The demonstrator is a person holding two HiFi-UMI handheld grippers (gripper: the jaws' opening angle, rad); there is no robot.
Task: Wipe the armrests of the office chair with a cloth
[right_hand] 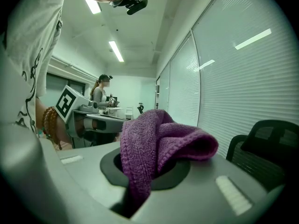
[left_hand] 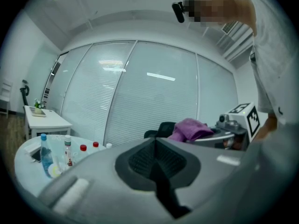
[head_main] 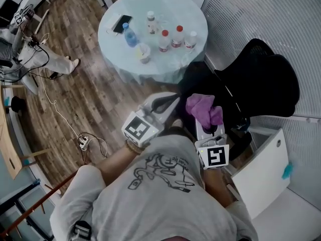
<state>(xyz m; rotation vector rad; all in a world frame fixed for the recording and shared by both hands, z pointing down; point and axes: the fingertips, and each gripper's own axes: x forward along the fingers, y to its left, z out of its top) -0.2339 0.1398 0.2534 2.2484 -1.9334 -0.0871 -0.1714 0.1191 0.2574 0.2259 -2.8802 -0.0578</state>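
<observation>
The black office chair (head_main: pixel 261 79) stands at the right by the blinds, seen from above; its armrests are hard to make out. My right gripper (head_main: pixel 206 115) is shut on a bunched purple cloth (head_main: pixel 202 109), held in front of my body next to the chair's seat. In the right gripper view the cloth (right_hand: pixel 159 141) bulges out over the shut jaws, with the chair (right_hand: pixel 264 146) at the right. My left gripper (head_main: pixel 172 99) is shut and holds nothing, level with the cloth and to its left. The left gripper view shows the cloth (left_hand: pixel 189 129) and the chair (left_hand: pixel 160 128) beyond the jaws.
A round table (head_main: pixel 175 67) with several bottles (head_main: pixel 164 40), a cup and a phone (head_main: pixel 122 23) stands just ahead of the chair. A white cabinet (head_main: pixel 261 169) is at my right. A power strip (head_main: pixel 84 143) and cables lie on the wood floor. Another person (head_main: pixel 45 59) sits far left.
</observation>
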